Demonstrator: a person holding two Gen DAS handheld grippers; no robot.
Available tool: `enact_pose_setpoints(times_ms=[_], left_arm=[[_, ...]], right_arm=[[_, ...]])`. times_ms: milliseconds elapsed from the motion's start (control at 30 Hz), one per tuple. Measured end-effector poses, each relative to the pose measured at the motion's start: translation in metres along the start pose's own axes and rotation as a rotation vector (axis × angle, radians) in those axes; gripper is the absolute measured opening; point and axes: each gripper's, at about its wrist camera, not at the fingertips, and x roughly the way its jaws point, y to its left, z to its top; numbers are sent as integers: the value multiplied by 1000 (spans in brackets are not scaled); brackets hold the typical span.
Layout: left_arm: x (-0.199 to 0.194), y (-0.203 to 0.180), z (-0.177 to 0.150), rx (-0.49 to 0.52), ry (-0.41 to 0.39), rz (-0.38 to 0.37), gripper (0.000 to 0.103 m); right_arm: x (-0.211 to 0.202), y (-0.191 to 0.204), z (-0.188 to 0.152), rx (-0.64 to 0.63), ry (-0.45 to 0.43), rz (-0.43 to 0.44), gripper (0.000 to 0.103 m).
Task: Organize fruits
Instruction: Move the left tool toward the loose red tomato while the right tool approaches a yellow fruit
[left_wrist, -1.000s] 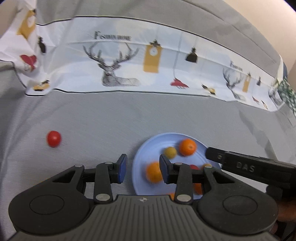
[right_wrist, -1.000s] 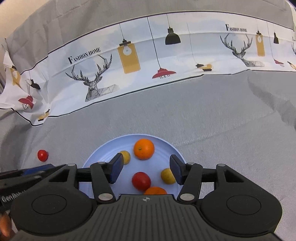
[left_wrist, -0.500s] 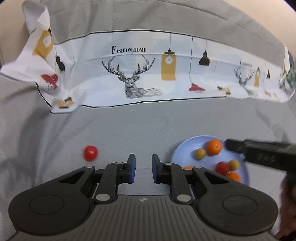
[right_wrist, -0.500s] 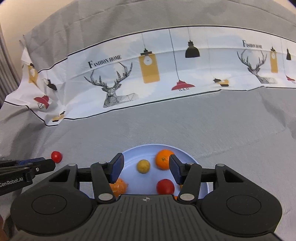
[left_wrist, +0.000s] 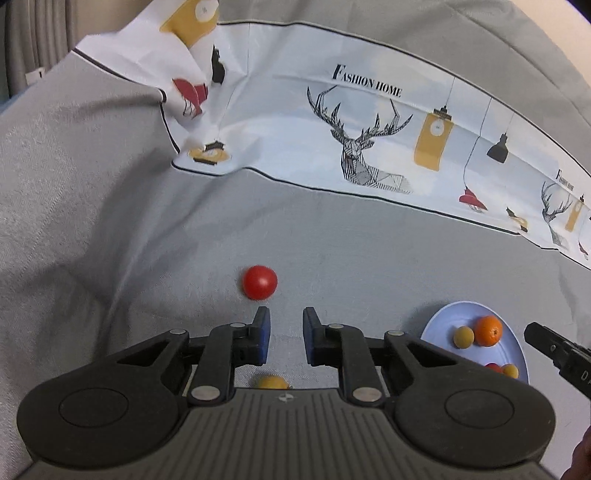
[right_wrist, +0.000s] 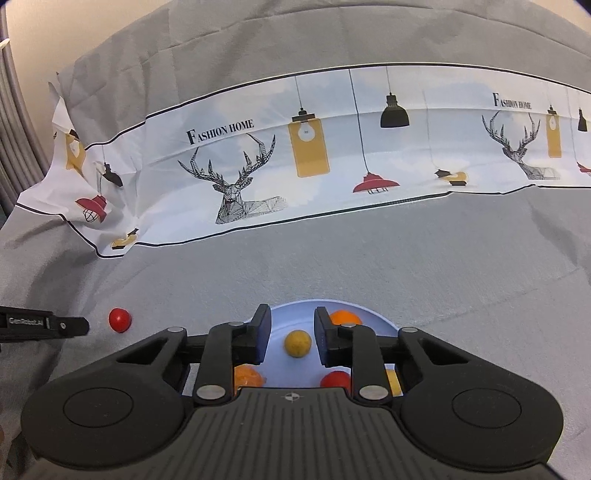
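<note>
My left gripper hangs over the grey cloth, jaws nearly together, nothing between them. A small yellow fruit lies just under it; the red tomato sits just beyond the tips. My right gripper, jaws just narrowed and empty, hovers over the blue plate, which holds several fruits. Step looks like: fetch the tomato. Next I'd need to spread the left jaws and straddle it.
</note>
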Motion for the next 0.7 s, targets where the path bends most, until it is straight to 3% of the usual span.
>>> enact_pose_setpoints(times_ms=[700], left_arm=[[-3,6,1,-38,0,-24,20]], right_arm=[[6,22,-10,-39,37,24,27]])
